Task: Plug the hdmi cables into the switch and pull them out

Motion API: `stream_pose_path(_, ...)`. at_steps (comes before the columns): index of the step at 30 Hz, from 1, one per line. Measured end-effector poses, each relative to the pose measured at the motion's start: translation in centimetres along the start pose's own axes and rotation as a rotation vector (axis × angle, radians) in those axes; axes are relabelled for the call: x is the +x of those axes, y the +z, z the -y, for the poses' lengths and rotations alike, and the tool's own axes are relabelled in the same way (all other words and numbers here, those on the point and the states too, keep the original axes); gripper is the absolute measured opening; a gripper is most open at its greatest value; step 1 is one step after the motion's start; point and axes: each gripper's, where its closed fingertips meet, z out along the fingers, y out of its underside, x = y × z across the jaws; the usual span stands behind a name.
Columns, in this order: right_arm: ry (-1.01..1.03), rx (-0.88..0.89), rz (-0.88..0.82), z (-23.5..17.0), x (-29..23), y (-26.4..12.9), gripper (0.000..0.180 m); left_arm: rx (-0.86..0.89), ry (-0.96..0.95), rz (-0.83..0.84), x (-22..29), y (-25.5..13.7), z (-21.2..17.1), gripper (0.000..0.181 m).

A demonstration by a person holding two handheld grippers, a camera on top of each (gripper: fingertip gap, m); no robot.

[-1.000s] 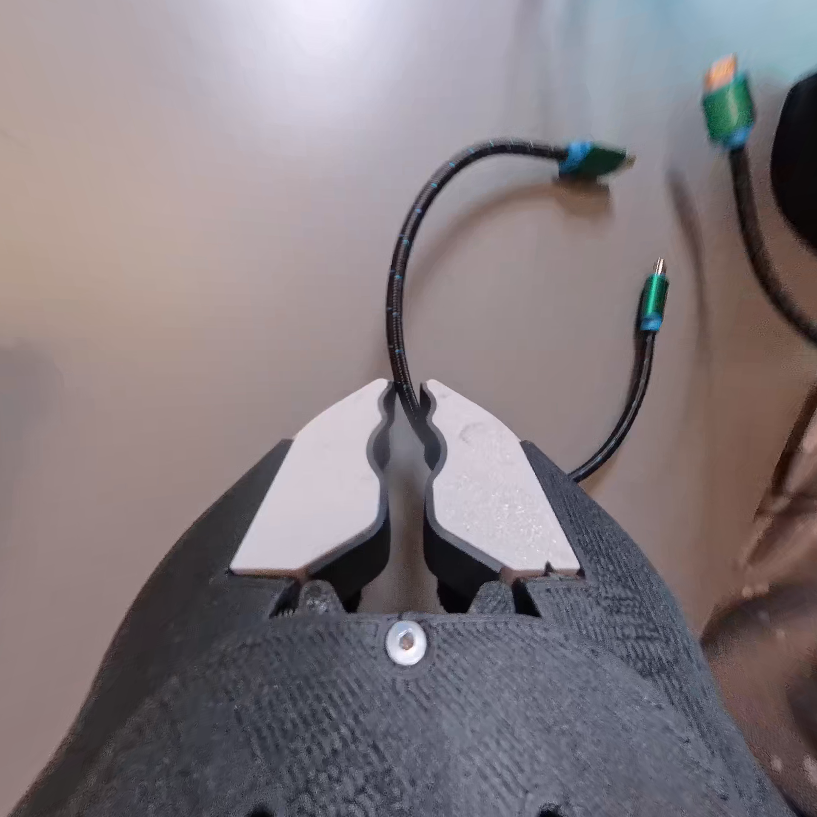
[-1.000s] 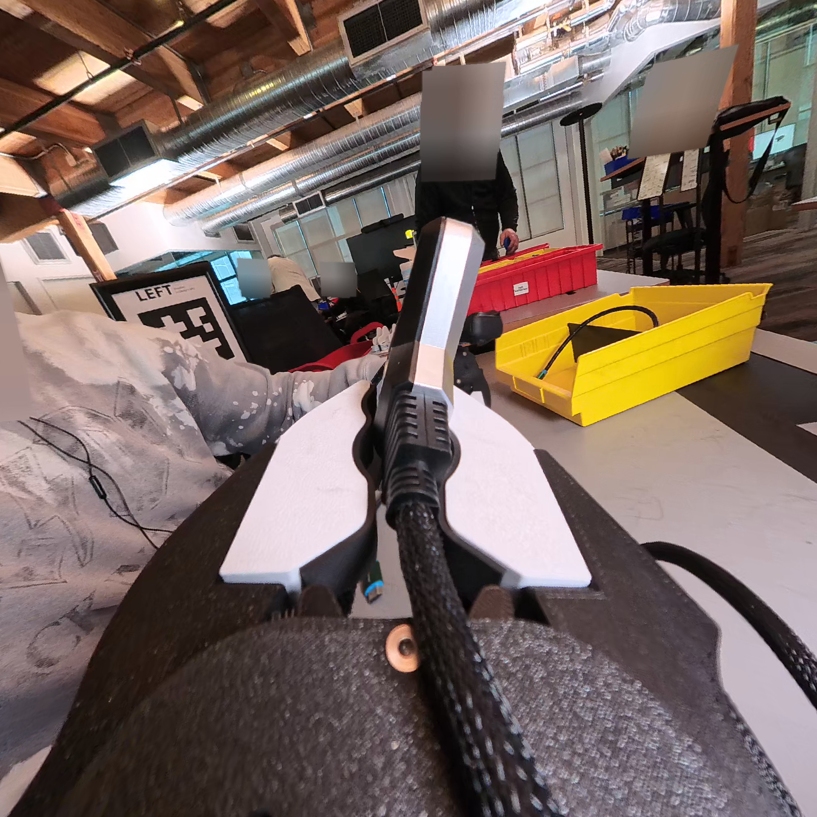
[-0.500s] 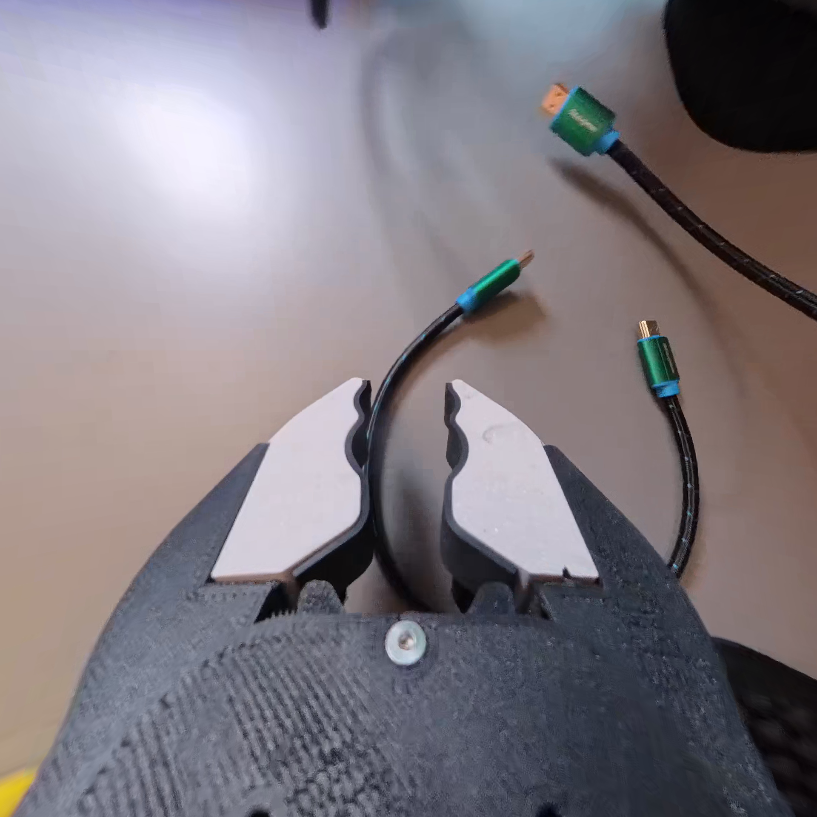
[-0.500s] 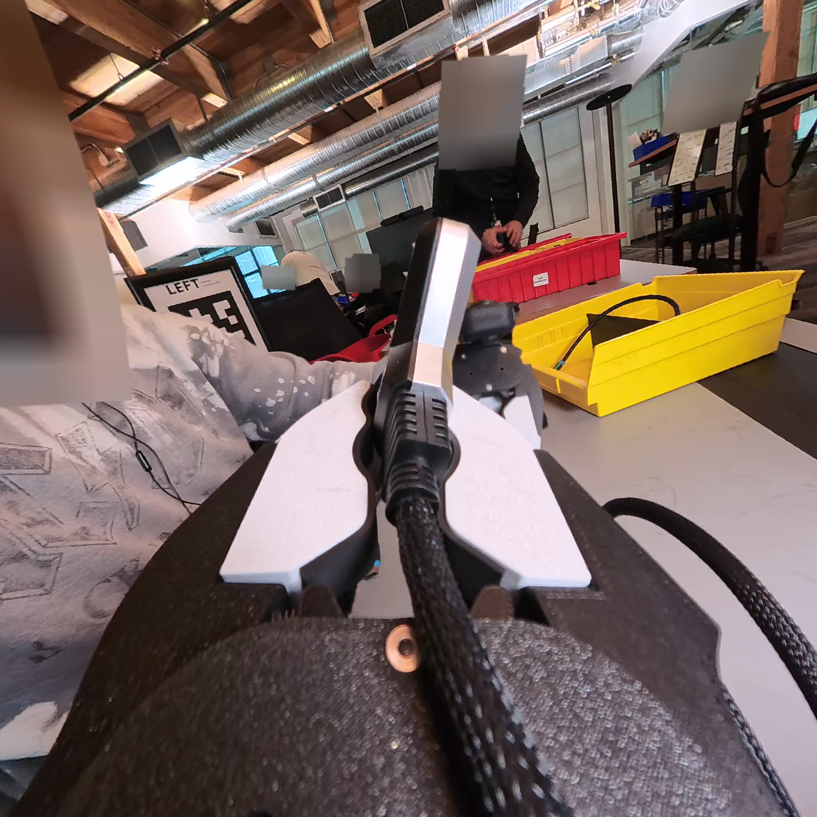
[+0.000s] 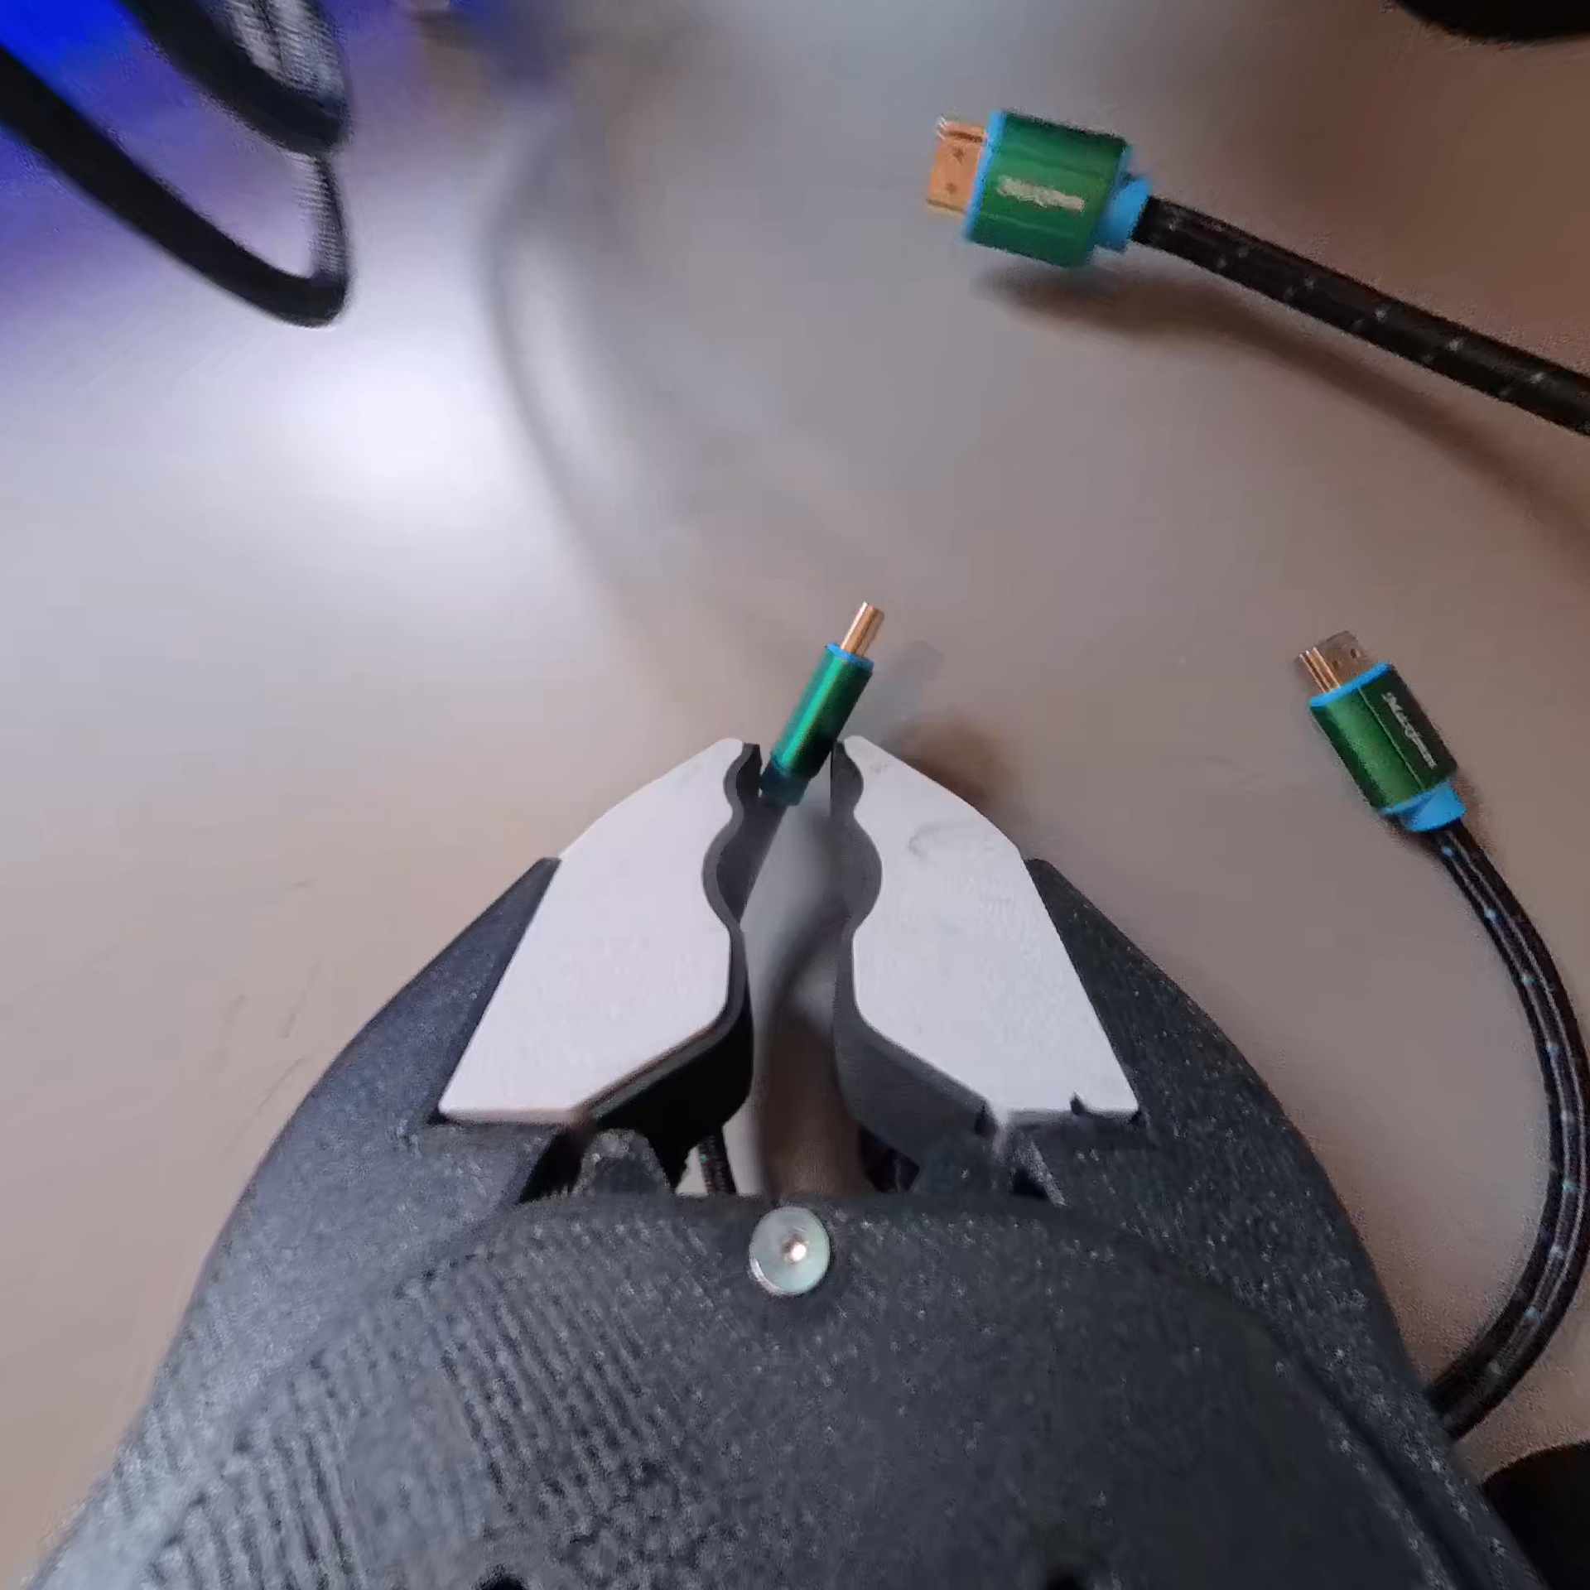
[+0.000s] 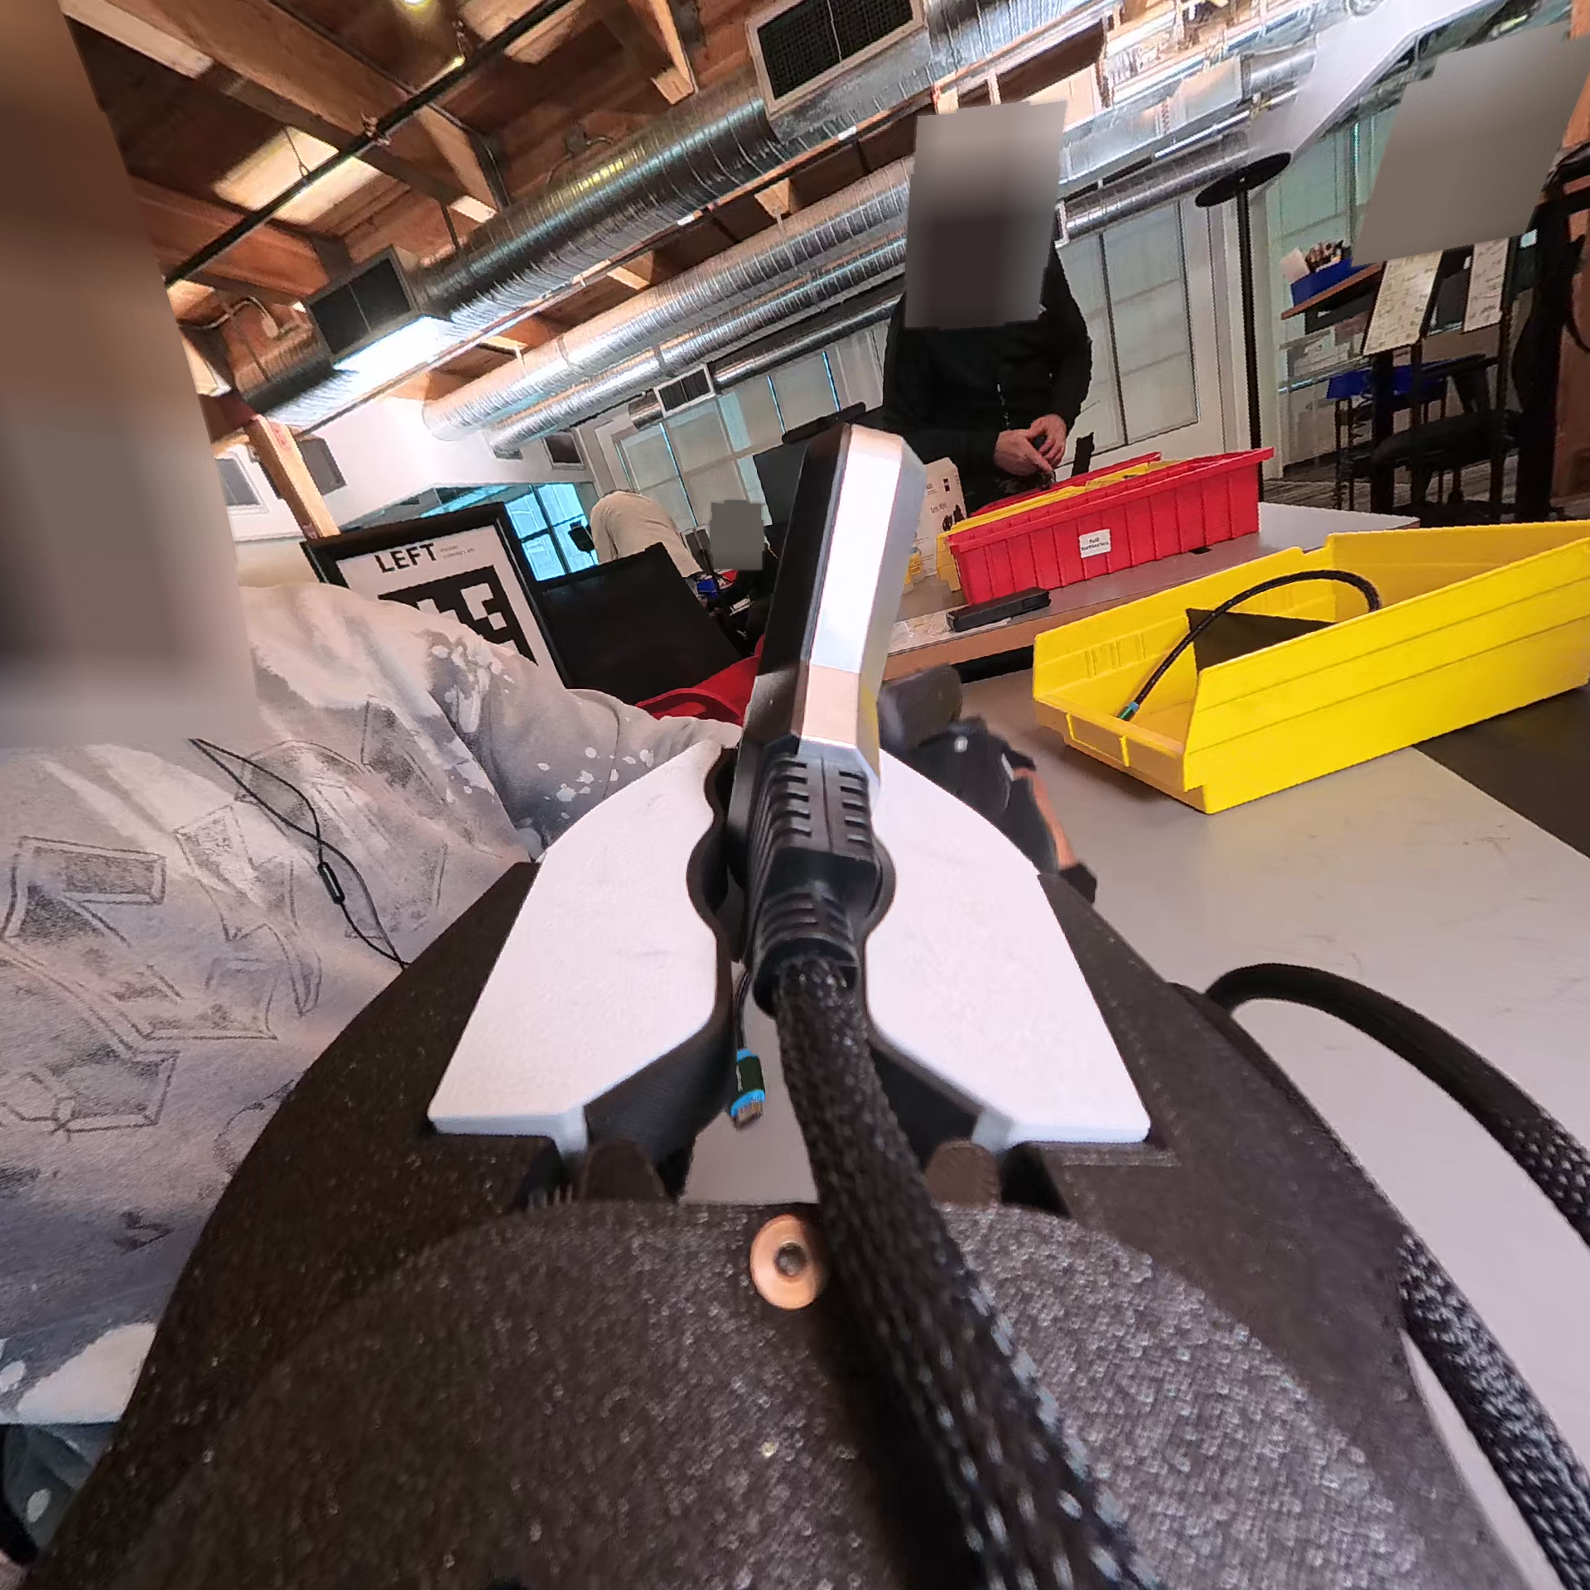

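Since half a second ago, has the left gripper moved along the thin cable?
Yes. The left gripper slid up the cable to the green plug, now between its tips.

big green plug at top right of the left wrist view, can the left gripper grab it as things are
Probably not yet: the left gripper is shut on the small green plug. The table toward the big green plug looks clear.

- Left tool (image 5: 796, 757): fingertips closed on the blue collar of a slim green plug (image 5: 817, 718), gold tip forward.
- Two larger green plugs, one far (image 5: 1045, 189), one right (image 5: 1381, 744), lie on the surface (image 5: 344, 688).
- Upper left: blurred dark cable (image 5: 215, 215), apparently.
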Motion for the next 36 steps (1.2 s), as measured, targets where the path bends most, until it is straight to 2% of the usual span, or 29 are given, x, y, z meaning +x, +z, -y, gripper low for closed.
stream_pose_path(1,0.000,0.001,0.001,0.0,0.0,0.0,0.024,0.017,-0.021,0.028,-0.6,-0.7,0.0,0.016)
stream_pose_path(12,0.000,0.017,0.008,0.2,-0.2,0.6,0.023,0.286,-0.190,0.337,-6.3,-12.6,1.7,0.012)
stream_pose_path(20,-0.013,0.064,-0.056,0.9,0.8,0.7,0.023,0.472,-0.352,0.487,-8.6,-18.7,2.2,0.013)
stream_pose_path(23,-0.009,0.074,-0.115,1.2,1.6,0.5,0.023,0.472,-0.326,0.555,-8.7,-19.8,2.4,0.013)
stream_pose_path(28,0.010,-0.034,-0.223,-0.5,3.4,0.6,0.024,0.446,-0.285,0.643,-8.9,-21.0,2.5,0.014)
stream_pose_path(36,0.054,-0.068,-0.313,-1.2,4.9,1.6,0.024,0.309,-0.165,0.862,-9.9,-20.6,3.0,0.014)
